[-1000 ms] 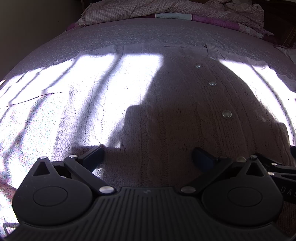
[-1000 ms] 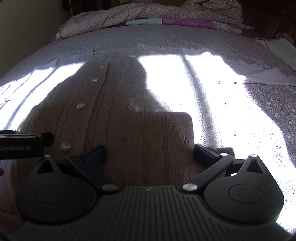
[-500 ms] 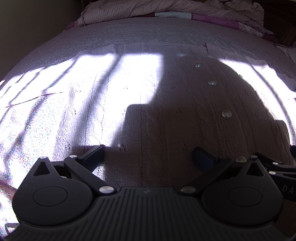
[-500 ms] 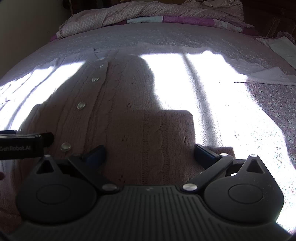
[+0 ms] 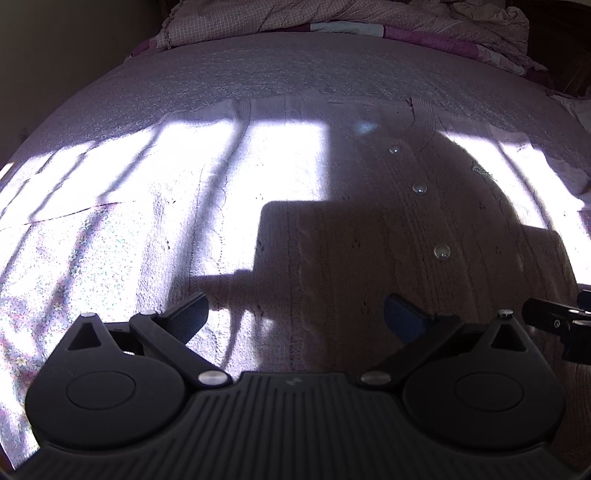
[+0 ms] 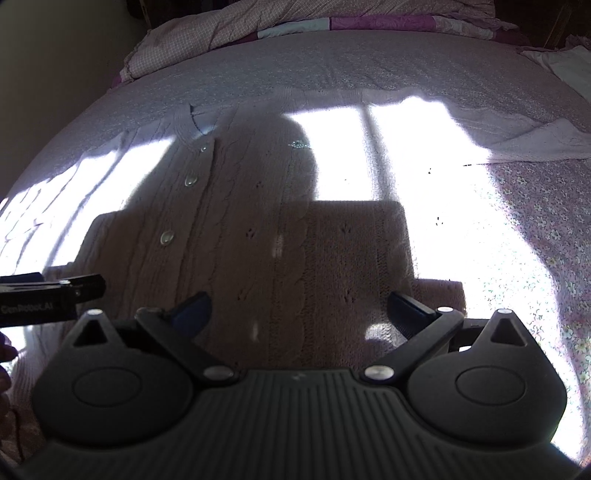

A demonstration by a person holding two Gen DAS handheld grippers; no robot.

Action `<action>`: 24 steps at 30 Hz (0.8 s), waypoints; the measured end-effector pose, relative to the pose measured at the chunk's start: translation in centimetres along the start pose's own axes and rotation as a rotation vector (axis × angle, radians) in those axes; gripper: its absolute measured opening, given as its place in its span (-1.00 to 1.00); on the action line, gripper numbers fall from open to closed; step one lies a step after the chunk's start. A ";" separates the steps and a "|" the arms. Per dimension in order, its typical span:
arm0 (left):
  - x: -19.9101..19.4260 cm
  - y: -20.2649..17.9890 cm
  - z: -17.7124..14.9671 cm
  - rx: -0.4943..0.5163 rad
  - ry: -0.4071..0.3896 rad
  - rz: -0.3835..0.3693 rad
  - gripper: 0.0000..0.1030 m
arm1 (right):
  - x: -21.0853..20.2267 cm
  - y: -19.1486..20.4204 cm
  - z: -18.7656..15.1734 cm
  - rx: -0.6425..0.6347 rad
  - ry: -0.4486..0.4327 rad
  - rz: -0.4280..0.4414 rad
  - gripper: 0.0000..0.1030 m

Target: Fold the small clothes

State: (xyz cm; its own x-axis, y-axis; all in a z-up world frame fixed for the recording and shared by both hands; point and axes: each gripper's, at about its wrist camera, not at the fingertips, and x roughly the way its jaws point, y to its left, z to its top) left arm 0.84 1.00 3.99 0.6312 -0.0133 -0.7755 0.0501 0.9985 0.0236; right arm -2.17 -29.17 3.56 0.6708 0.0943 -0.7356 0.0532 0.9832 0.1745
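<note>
**Both grippers spread over flat cardigan on bed**

Left gripper [image 5: 295,314]: fingers wide apart, nothing between them, held low over the cardigan [image 5: 332,229]. Right gripper [image 6: 299,310]: same, spread wide, empty, low over the knit. Whether fingertips touch the fabric: cannot tell.

Cardigan [image 6: 258,229] lies flat directly ahead of both grippers, front side up, pale pink cable knit with small eyelet holes. Button row [image 5: 441,252] runs away from the left gripper, ahead and to its right; in the right view the buttons [image 6: 167,237] sit ahead-left. Neckline at far end. One sleeve [image 6: 535,144] stretches out far right of the right gripper.

Heavy sun patches and dark shadows across the knit; a person's shadow falls on the middle.

Grippers side by side, near each other: the right one shows at the left view's right edge, the left one at the right view's left edge.

Beyond the cardigan: floral bedspread [image 6: 546,229], then a rumpled checked quilt [image 5: 295,18] at far end.
</note>
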 end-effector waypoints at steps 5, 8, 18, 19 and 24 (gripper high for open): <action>-0.6 0.5 1.6 -0.043 0.021 -0.031 1.00 | -1.3 -1.3 1.3 0.006 -0.021 0.009 1.00; -0.6 0.3 2.5 -0.044 0.021 -0.034 1.00 | -1.9 -2.3 2.5 -0.001 -0.037 0.005 1.00; -0.6 -0.4 4.2 -0.040 0.032 -0.026 1.00 | -1.2 -7.0 6.0 0.009 -0.092 -0.072 1.00; -0.5 -0.5 4.4 -0.042 0.035 -0.026 1.00 | -0.9 -7.6 6.3 0.018 -0.096 -0.080 1.00; 0.5 -1.3 5.2 -0.043 0.049 -0.012 1.00 | 1.4 -10.4 8.1 0.074 -0.124 -0.142 1.00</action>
State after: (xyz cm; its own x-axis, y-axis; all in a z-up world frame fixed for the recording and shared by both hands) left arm 5.10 -0.54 6.88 0.5918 -0.0233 -0.8058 0.0229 0.9997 -0.0121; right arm 4.18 -40.52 6.03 0.7386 -0.0691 -0.6706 0.2048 0.9707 0.1255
